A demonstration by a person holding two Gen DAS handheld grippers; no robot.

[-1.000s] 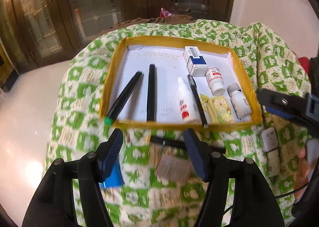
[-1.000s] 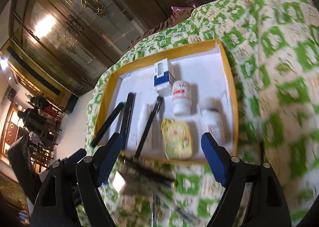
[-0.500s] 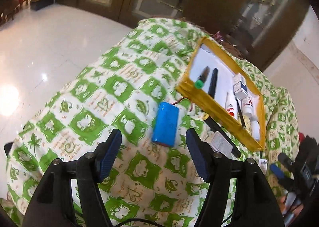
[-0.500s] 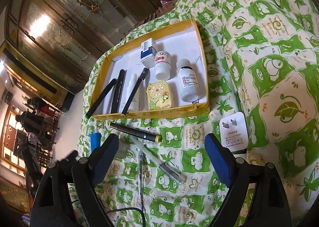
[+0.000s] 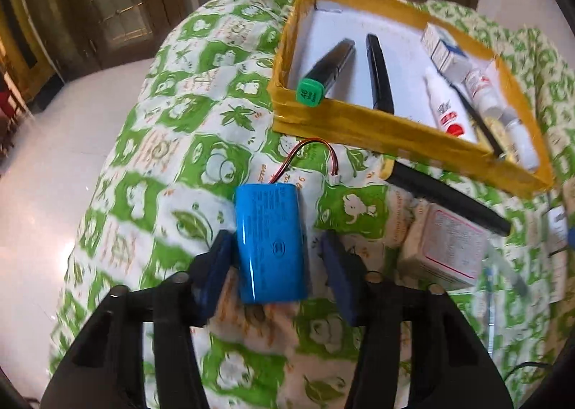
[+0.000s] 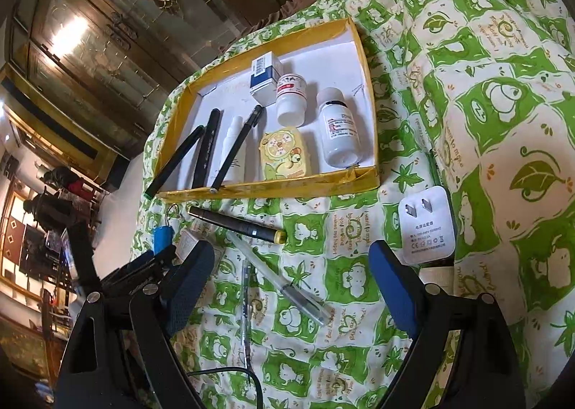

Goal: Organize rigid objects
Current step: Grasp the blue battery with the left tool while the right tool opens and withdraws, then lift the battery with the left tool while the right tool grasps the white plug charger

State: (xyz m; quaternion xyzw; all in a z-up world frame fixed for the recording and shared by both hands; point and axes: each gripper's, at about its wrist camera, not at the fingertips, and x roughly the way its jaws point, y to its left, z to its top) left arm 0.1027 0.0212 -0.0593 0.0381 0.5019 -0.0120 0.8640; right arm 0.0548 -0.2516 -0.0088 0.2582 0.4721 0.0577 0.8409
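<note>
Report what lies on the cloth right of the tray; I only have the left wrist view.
Observer: A white plug adapter lies prongs up on the green-patterned cloth, just off the near right corner of the yellow tray.
Operator: Check the right gripper.
Observer: The right gripper is open, with nothing between its pads.
Operator: Name what lies loose in front of it.
Observer: A clear-barrelled pen lies slantwise on the cloth, with a thin blue-patterned pen beside it.
</note>
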